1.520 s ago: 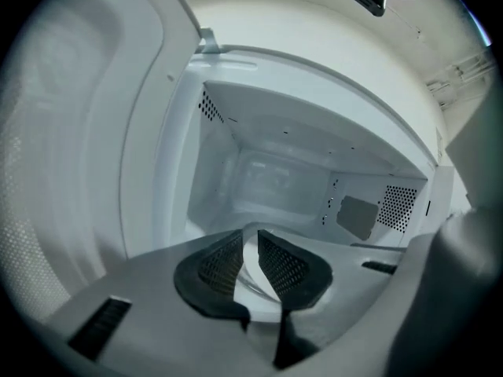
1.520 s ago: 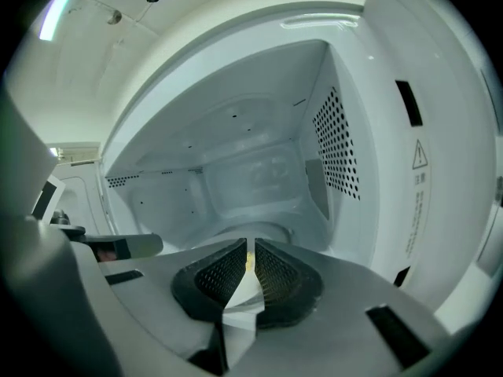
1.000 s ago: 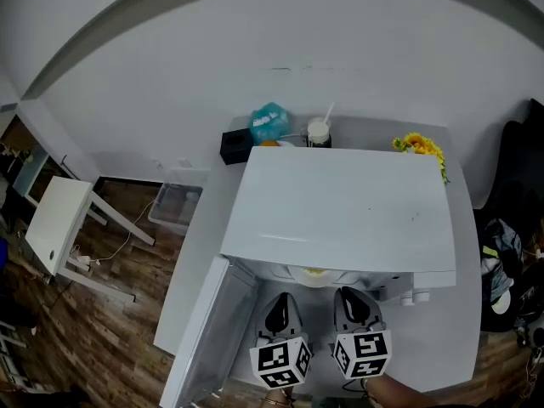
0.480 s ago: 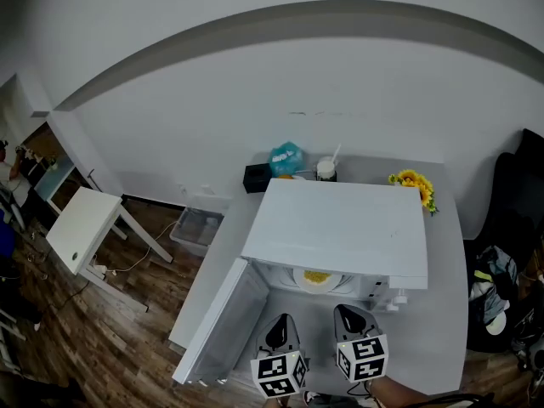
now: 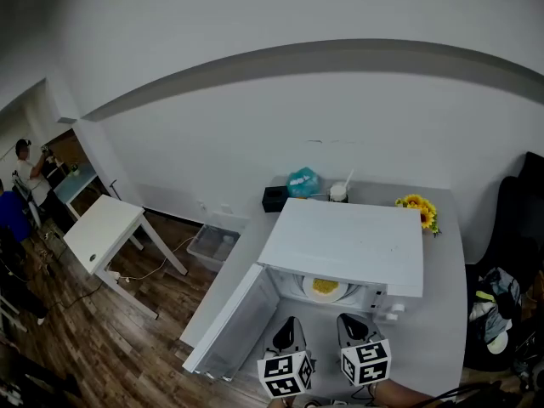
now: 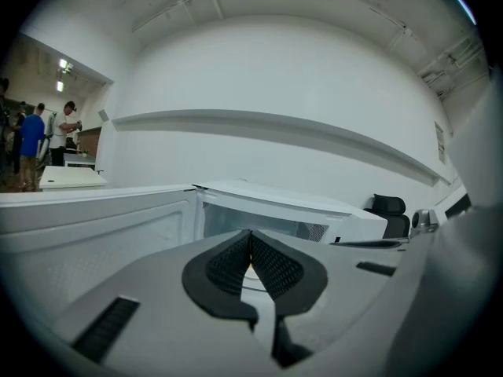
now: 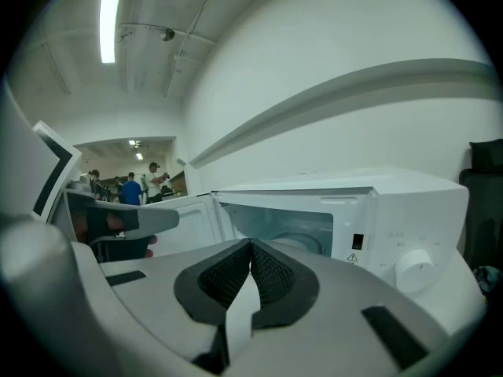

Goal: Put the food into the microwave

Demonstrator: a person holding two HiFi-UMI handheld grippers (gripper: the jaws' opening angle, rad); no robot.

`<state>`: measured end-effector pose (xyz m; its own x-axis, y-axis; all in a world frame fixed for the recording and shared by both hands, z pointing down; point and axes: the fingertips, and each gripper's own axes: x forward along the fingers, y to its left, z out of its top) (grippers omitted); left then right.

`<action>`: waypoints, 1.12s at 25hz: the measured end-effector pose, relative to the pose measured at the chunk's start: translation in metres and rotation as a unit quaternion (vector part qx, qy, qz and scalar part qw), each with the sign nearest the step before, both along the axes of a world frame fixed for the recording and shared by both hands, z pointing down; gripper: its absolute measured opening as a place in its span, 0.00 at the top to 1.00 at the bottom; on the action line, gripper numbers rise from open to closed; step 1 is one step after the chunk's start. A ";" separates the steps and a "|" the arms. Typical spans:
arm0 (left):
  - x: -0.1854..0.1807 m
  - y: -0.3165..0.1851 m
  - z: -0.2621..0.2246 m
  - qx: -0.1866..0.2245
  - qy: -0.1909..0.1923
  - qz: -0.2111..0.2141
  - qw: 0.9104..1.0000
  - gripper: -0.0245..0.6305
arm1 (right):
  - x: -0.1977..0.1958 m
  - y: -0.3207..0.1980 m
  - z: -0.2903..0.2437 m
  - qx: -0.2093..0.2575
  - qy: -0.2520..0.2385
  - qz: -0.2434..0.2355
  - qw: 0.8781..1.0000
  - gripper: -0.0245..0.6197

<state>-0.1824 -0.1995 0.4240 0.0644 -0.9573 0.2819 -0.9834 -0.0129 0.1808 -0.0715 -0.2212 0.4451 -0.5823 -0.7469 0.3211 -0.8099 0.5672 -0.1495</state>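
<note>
sitting on a white plate (image 5: 337, 297) inside the microwave (image 5: 348, 245), the yellow food (image 5: 323, 286) shows through the opening, with the door (image 5: 234, 325) swung wide to the left. both grippers hover side by side just in front of it, above the grey table (image 5: 442, 313). the left gripper (image 5: 290, 322) has its jaws clenched together with nothing between them, and the right gripper (image 5: 351, 320) is pressed closed and empty too. sunflowers (image 5: 418, 208) and a teal bag (image 5: 303, 182) stand behind the microwave.
</note>
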 end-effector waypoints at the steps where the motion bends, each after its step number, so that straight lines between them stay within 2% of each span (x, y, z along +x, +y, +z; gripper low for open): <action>1: 0.000 0.001 -0.001 0.000 -0.002 -0.001 1.000 0.96 | 0.000 0.002 -0.001 0.000 -0.002 -0.001 1.000 0.94; 11: 0.009 -0.002 -0.006 -0.006 -0.006 0.009 1.000 0.96 | -0.003 0.002 -0.012 0.002 -0.021 -0.004 1.000 0.94; 21: 0.010 0.010 -0.009 0.002 0.001 0.007 1.000 0.96 | -0.001 0.013 -0.014 0.002 -0.011 -0.004 1.000 0.94; 28: 0.004 0.015 -0.011 0.005 0.004 0.001 1.000 0.96 | 0.004 0.017 -0.017 -0.001 -0.025 0.014 1.000 0.94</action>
<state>-0.1786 -0.1847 0.4129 0.0689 -0.9599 0.2717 -0.9820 -0.0173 0.1881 -0.0676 -0.2039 0.4285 -0.5762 -0.7626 0.2941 -0.8172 0.5433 -0.1922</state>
